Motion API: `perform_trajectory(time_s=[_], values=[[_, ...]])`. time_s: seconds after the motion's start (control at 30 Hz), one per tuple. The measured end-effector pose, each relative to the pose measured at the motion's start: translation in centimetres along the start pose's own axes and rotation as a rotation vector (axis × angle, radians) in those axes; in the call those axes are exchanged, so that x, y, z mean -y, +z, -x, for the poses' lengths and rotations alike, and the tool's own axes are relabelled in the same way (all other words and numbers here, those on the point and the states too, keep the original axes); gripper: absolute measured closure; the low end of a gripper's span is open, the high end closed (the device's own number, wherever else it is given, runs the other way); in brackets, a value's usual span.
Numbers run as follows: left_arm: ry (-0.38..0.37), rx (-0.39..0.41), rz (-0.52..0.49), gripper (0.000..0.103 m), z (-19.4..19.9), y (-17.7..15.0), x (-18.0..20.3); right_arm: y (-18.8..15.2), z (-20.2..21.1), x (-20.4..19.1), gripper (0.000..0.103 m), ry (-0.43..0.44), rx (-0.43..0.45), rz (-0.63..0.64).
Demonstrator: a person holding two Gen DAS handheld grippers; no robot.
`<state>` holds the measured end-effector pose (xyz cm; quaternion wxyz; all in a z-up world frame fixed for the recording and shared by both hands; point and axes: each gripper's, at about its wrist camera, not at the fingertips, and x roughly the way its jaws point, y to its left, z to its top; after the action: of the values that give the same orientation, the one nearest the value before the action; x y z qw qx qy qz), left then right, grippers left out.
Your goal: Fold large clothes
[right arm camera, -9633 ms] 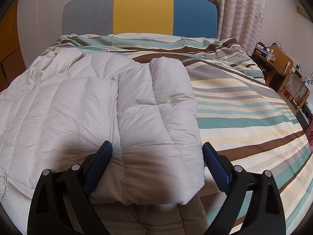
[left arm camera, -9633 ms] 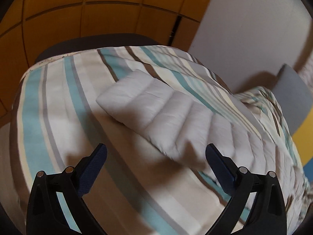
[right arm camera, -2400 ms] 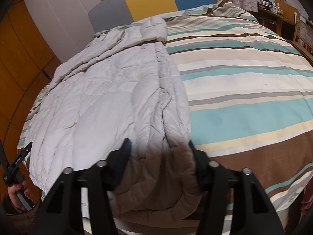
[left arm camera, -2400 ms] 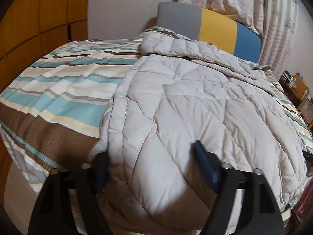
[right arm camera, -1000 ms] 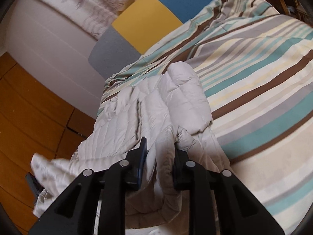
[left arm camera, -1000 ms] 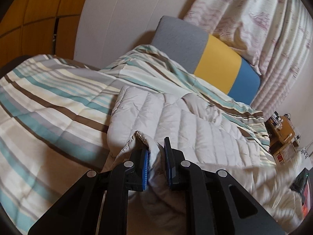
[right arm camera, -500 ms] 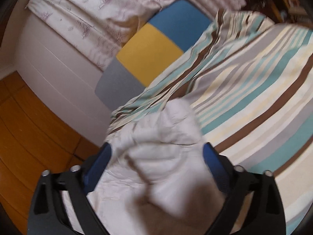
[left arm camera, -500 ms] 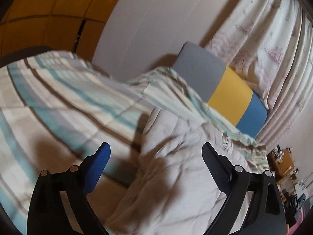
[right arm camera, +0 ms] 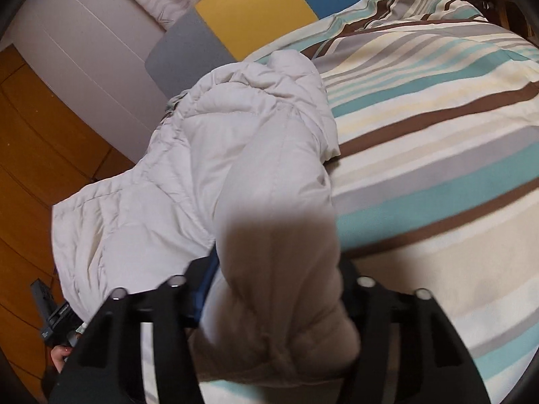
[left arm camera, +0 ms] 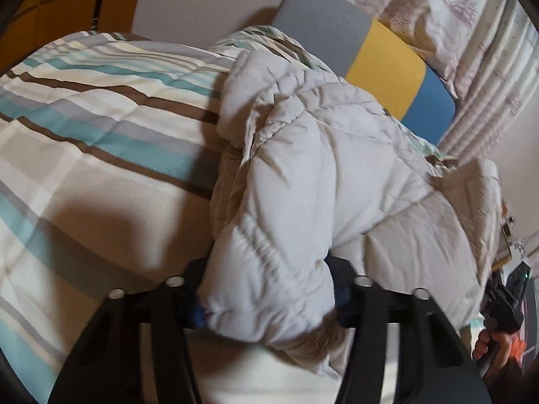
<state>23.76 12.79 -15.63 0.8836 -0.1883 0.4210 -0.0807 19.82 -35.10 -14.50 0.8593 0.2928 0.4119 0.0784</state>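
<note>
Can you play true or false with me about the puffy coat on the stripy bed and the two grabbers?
1. The puffy pale grey quilted coat lies on the striped bedspread. True.
2. The left gripper has nothing between its fingers. False: a thick fold of the coat fills the gap.
3. The right gripper has coat fabric bunched between its fingers. True.
4. The padded headboard is all red. False: it has grey, yellow and blue panels.
5. The coat is folded into a neat flat square. False: it is rumpled and heaped.
</note>
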Motion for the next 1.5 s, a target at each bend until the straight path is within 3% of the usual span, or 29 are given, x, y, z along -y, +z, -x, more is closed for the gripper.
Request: perform_trajectory(time_s=[0.1,0.37,0.6,0.67,0.73,0.77,0.8,0.87,1.03,1.13,1.2,1.27,1.33,1.4,1.5], values=[[-0.016,-0.018,-0.028,0.059,1.5,-1.1,0.4,-0.9,1.5,-0.1,0.061,0.005,-0.008,0.024],[-0.068,-0.051,-0.058,0.059,6.0,-6.8,0.5,-5.6,7.5,1.8,0.062,0.025,-0.045,0.056],[-0.104,-0.05,-0.024,0.059,9.9,-12.0,0.3,-9.9,12.6,3.1,0.062,0.032,-0.052,0.047],[-0.097,-0.04,-0.041,0.057,10.7,-13.0,0.6,-10.5,13.2,3.0,0.062,0.025,-0.052,0.056],[-0.075,-0.033,-0.058,0.045,11.3,-13.7,0.8,-11.0,13.8,2.9,0.058,0.023,-0.051,0.07],[-0.06,-0.029,-0.059,0.039,11.5,-13.6,0.8,-11.0,13.9,2.9,0.046,0.018,-0.053,0.076],[-0.045,-0.022,-0.057,0.031,11.9,-13.5,0.7,-10.8,14.1,3.0,0.041,0.003,-0.049,0.077],[-0.043,0.024,-0.039,0.03,13.4,-13.0,0.4,-9.9,14.1,3.1,0.029,-0.021,-0.018,0.071],[-0.036,0.133,-0.052,0.019,15.5,-10.1,1.0,-7.5,14.9,3.2,0.025,-0.003,0.047,0.046],[-0.023,0.11,-0.131,0.019,13.0,-7.5,2.9,-6.1,13.4,2.2,0.025,0.022,0.034,0.058],[-0.005,0.032,-0.155,0.019,10.1,-6.2,3.7,-5.2,11.6,1.2,0.03,0.025,-0.006,0.067],[-0.039,-0.059,-0.145,0.034,7.5,-5.9,3.8,-5.1,10.7,0.1,0.05,-0.042,-0.041,0.119],[-0.035,-0.07,-0.148,0.073,7.1,-5.7,4.3,-4.9,10.3,-1.1,0.06,-0.083,-0.055,0.19],[-0.03,-0.046,-0.164,0.083,8.1,-5.3,5.2,-4.4,10.8,-2.0,0.073,-0.092,-0.052,0.226],[-0.005,0.052,-0.173,0.086,10.7,-4.0,6.1,-2.2,12.9,-4.2,0.078,-0.067,0.009,0.274]])
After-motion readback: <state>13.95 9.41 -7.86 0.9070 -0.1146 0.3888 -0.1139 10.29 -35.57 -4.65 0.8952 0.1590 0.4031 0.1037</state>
